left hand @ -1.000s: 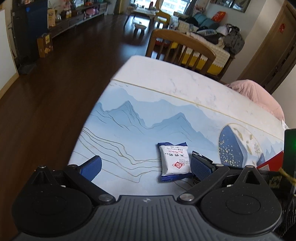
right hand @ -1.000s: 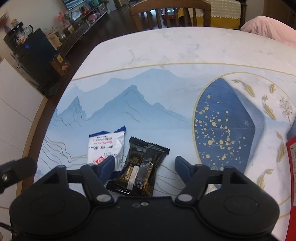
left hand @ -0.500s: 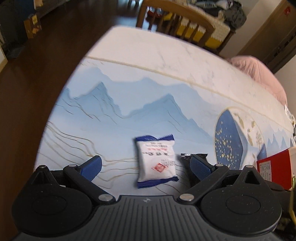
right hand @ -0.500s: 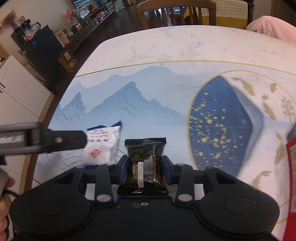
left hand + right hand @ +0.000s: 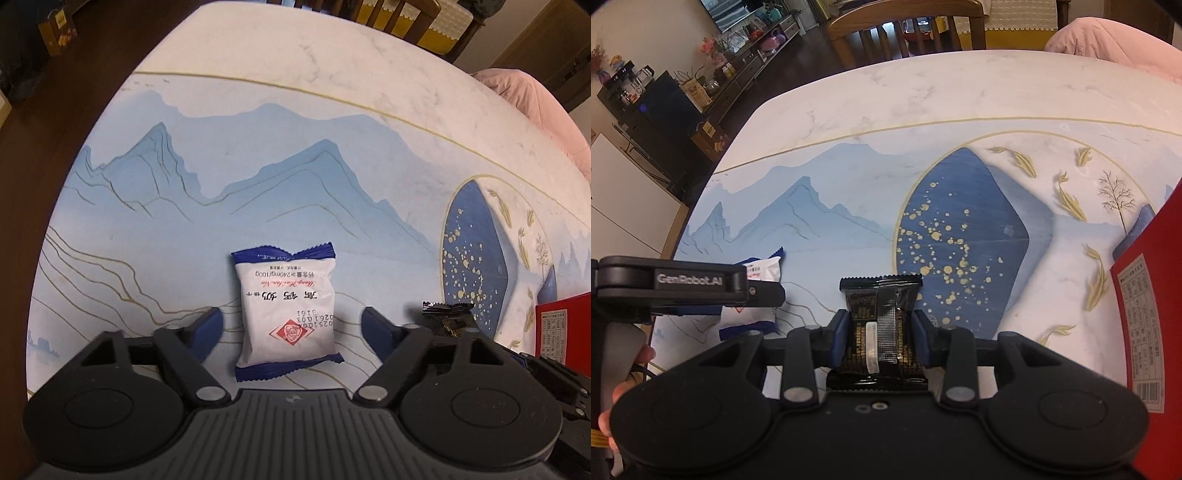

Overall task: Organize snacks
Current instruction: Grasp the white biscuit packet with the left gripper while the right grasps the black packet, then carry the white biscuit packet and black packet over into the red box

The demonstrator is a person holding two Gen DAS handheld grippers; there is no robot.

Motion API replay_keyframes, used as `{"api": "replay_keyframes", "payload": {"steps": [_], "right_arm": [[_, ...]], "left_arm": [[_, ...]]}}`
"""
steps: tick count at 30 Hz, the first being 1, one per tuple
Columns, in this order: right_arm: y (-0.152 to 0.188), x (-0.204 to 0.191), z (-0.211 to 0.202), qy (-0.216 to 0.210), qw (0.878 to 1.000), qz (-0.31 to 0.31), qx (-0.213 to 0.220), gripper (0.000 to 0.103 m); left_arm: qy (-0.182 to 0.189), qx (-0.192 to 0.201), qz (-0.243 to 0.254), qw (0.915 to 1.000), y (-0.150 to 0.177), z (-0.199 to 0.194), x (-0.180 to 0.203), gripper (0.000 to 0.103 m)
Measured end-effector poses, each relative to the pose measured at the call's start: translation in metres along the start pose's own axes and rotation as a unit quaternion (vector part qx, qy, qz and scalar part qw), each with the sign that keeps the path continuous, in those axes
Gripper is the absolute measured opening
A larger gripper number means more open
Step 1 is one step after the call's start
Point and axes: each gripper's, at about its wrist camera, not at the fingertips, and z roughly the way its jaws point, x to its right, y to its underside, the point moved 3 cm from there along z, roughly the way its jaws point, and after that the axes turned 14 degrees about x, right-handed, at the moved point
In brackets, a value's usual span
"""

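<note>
A white snack packet with blue ends [image 5: 286, 310] lies flat on the painted table [image 5: 258, 147]. My left gripper [image 5: 291, 326] is open, with one finger on each side of the packet and a gap to each. The packet's corner shows in the right wrist view [image 5: 764, 269], partly hidden by the left gripper's arm. My right gripper [image 5: 881, 336] is shut on a black snack packet [image 5: 882, 325], pinching its two sides. The black packet's top edge shows in the left wrist view [image 5: 448, 317] at right.
A red box [image 5: 1152, 325] stands at the table's right side, also in the left wrist view [image 5: 561, 332]. A wooden chair [image 5: 905, 29] is behind the far edge. A pink cloth [image 5: 1115, 44] lies at the far right. The table's left edge drops to dark floor.
My right gripper closed on the black packet and holds it. My left gripper moved forward and right until its open fingers straddle the white packet.
</note>
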Motion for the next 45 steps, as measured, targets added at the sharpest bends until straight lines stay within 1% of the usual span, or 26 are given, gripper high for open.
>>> {"api": "replay_keyframes", "payload": {"steps": [2,3,4,7,11,15,25,35,39,45], "right_arm": [[-0.001,-0.002,-0.002,0.000,1.000,0.001,0.003,0.035],[-0.001,-0.003,-0.002,0.000,1.000,0.001,0.004,0.035],[-0.001,-0.003,-0.003,0.001,1.000,0.001,0.004,0.035],[0.000,-0.005,-0.006,0.004,1.000,-0.001,0.006,0.035],[0.002,-0.006,-0.011,0.009,1.000,-0.001,0.010,0.035],[0.003,-0.008,-0.023,0.011,1.000,0.000,0.017,0.035],[0.007,-0.017,-0.077,0.024,0.998,0.003,0.051,0.035],[0.020,-0.017,-0.147,0.051,0.993,0.019,0.100,0.035],[0.028,-0.014,-0.173,0.066,0.991,0.024,0.117,0.035],[0.035,0.000,-0.206,0.085,0.986,0.035,0.140,0.035]], "left_arm": [[-0.007,0.004,0.011,0.9999,0.000,-0.002,0.002,0.061],[-0.009,0.006,0.016,0.9998,0.001,-0.002,0.003,0.057],[-0.010,0.008,0.020,0.9997,0.001,-0.003,0.004,0.051],[-0.005,0.014,0.019,0.9997,0.003,-0.006,0.002,0.048],[0.001,0.020,-0.002,0.9998,0.008,-0.012,-0.005,0.047],[0.012,0.027,-0.017,0.9994,0.013,-0.025,-0.011,0.047],[0.058,0.060,-0.018,0.9964,0.026,-0.083,-0.008,0.047],[0.122,0.086,0.012,0.9888,0.044,-0.142,0.008,0.047],[0.151,0.092,0.037,0.9836,0.052,-0.163,0.024,0.047],[0.189,0.107,0.075,0.9732,0.061,-0.192,0.055,0.047]]}}
